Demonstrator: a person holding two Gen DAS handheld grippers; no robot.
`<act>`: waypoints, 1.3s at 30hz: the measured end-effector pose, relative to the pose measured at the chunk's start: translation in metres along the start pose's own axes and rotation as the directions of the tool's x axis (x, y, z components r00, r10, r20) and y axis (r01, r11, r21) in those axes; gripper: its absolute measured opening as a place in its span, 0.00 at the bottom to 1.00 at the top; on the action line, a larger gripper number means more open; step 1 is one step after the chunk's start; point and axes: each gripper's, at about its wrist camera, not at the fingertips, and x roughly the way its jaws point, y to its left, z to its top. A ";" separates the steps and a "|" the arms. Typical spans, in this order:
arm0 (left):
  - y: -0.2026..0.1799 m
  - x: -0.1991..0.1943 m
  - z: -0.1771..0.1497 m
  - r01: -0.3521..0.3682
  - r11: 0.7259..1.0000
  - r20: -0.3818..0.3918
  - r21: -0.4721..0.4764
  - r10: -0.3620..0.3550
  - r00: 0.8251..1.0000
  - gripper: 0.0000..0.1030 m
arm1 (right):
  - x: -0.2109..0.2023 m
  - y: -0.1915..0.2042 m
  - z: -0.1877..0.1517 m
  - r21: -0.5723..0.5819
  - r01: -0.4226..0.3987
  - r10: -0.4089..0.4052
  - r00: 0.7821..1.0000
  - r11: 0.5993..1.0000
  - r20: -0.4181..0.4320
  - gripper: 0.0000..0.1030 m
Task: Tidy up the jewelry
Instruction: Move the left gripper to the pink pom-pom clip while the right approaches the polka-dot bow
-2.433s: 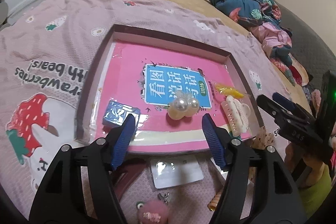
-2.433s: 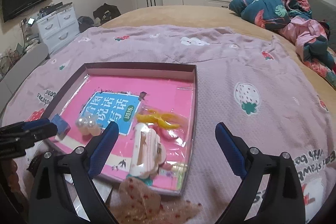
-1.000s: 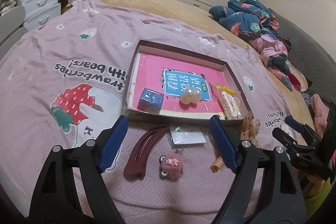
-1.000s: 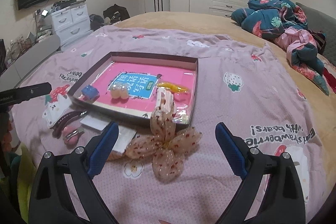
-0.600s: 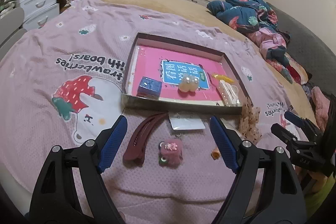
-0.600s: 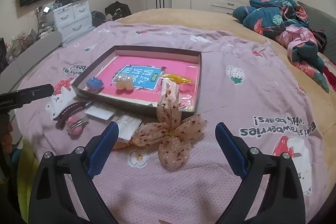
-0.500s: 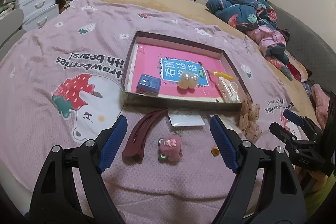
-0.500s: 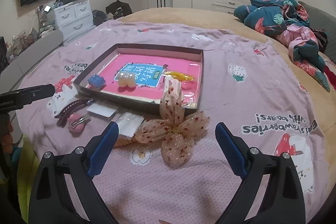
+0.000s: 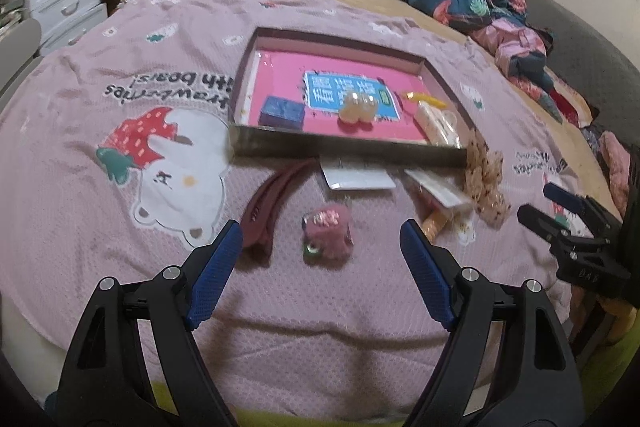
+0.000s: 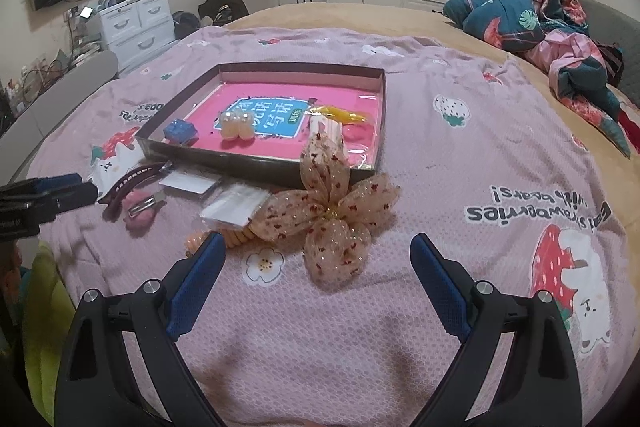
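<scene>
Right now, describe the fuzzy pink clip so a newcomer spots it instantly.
Find the shallow box on the pink blanket. On the blanket in front of its near wall, beside the long dark-red hair clip, lies the fuzzy pink clip: the only plush, rounded piece.

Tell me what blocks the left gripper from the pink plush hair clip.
Nothing visible does. The left gripper is open and empty, and the pink plush hair clip lies on bare blanket just ahead, the maroon hair clip beside it.

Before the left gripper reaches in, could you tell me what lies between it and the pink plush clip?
Only bare blanket separates the open left gripper from the pink plush clip, per the left wrist view.
</scene>
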 end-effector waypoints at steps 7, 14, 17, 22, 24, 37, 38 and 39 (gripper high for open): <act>-0.008 0.014 -0.004 0.000 1.000 -0.033 0.022 0.001 0.999 0.71 | 0.005 -0.011 -0.009 0.021 0.000 0.000 1.000 1.000 -0.014 0.90; -0.018 0.032 -0.005 -0.011 0.999 -0.066 0.046 0.014 0.998 0.71 | 0.009 -0.023 -0.017 0.041 0.002 -0.001 1.000 0.999 -0.019 0.90; -0.020 0.039 -0.004 -0.017 0.999 -0.077 0.051 0.021 0.997 0.71 | 0.013 -0.027 -0.019 0.056 -0.003 0.004 1.000 0.998 -0.025 0.90; -0.019 0.056 -0.005 -0.027 0.999 -0.107 0.039 0.031 0.994 0.71 | 0.024 -0.033 -0.016 0.069 -0.005 0.007 1.000 0.998 -0.028 0.90; -0.018 0.060 -0.005 -0.033 0.999 -0.114 0.034 0.036 0.993 0.70 | 0.029 -0.033 -0.016 0.069 -0.002 0.005 0.999 0.998 -0.036 0.90; -0.016 0.066 -0.005 -0.047 0.999 -0.100 0.023 0.049 0.994 0.30 | 0.062 -0.027 -0.009 0.048 -0.018 0.022 0.996 0.999 -0.089 0.52; -0.016 0.066 -0.005 -0.042 0.999 -0.102 0.024 0.045 0.994 0.27 | 0.063 -0.027 -0.009 0.041 -0.013 0.016 0.996 0.999 -0.089 0.43; -0.016 0.065 -0.006 -0.037 0.999 -0.104 0.026 0.040 0.994 0.26 | 0.063 -0.026 -0.009 0.036 -0.009 0.012 0.996 0.999 -0.087 0.35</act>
